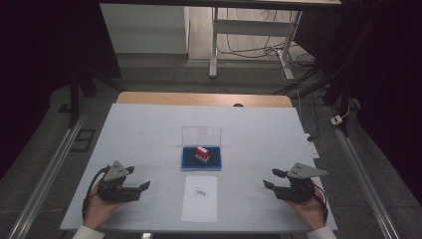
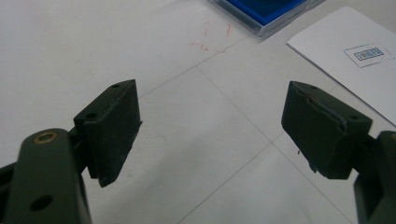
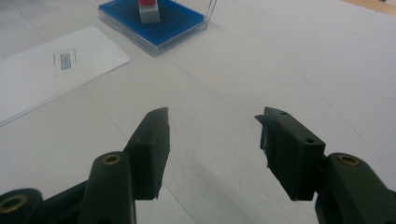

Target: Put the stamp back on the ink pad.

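Observation:
A small red and white block (image 1: 202,153) (image 3: 148,10) stands on the blue base of a clear plastic box (image 1: 201,158) (image 3: 154,25) at the middle of the white table; the box's clear lid stands upright behind it. My left gripper (image 1: 141,178) (image 2: 210,128) rests low at the front left, open, with bare table between its jaws. At the front right my right gripper (image 1: 272,179) (image 3: 212,135) is open too, nothing in it, pointing toward the box.
A white paper sheet (image 1: 200,198) (image 3: 42,74) (image 2: 355,60) with a small printed label lies in front of the box, between the two grippers. The white table top (image 1: 149,129) ends in a wooden edge at the back. Desk legs and cables stand on the floor beyond.

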`<state>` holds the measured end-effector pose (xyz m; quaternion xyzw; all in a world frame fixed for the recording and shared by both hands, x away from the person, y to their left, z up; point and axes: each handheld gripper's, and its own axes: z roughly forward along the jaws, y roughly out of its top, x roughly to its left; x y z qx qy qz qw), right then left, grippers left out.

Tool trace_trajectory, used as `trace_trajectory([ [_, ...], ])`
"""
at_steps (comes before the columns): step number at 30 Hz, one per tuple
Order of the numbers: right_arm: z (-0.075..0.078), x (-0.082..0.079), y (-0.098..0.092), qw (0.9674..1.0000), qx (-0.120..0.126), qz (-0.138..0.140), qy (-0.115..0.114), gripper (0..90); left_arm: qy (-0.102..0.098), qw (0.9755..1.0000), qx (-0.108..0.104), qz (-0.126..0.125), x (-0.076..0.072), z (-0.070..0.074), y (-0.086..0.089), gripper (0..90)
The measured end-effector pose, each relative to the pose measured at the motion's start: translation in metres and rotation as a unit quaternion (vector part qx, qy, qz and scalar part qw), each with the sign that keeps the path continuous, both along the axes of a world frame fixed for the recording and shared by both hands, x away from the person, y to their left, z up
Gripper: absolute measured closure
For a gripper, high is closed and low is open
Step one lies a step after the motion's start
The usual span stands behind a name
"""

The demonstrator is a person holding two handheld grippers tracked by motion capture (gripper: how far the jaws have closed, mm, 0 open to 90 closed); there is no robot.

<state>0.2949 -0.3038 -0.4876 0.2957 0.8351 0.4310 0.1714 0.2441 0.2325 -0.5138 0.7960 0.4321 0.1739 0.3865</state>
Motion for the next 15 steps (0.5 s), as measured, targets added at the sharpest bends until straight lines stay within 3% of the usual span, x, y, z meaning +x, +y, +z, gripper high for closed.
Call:
trace_trajectory([
  [15,-0.0007,0.0009,0.0024,1.0000,-0.009,0.003,-0.001,42.2,-0.003,1.0000,0.000,0.004,-0.0001,0.0005,0.0017,19.9],
])
